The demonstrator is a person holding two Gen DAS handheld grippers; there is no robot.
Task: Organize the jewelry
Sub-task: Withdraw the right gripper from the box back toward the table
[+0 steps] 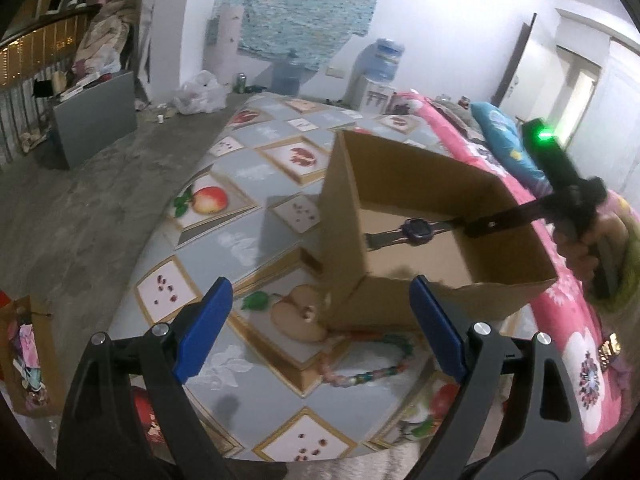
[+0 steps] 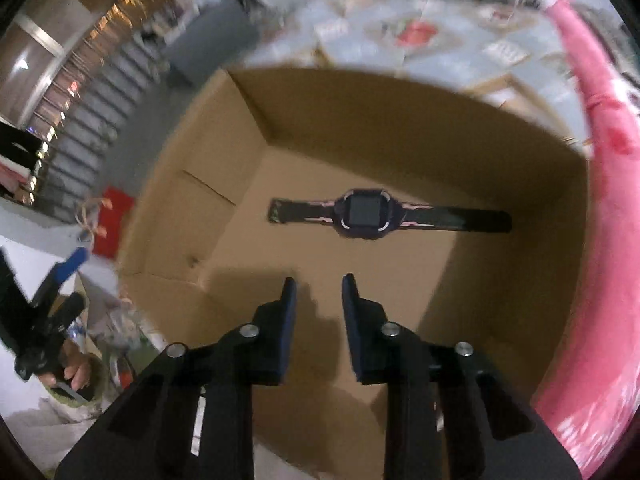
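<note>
Your left gripper [image 1: 320, 328] and right gripper [image 2: 319, 292] share black arms, blue pads, silver screws at six o'clock.

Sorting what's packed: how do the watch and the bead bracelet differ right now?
The watch lies flat inside the cardboard box; the bead bracelet lies outside it on the tablecloth. The watch is dark with a square face; the bracelet is pale, multicoloured beads. Neither is gripped.

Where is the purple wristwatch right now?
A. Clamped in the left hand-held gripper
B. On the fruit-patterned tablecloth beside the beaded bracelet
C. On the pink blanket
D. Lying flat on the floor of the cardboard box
D: the wristwatch lies stretched out on the bottom of the open cardboard box, with no hand-held gripper touching it.
</note>
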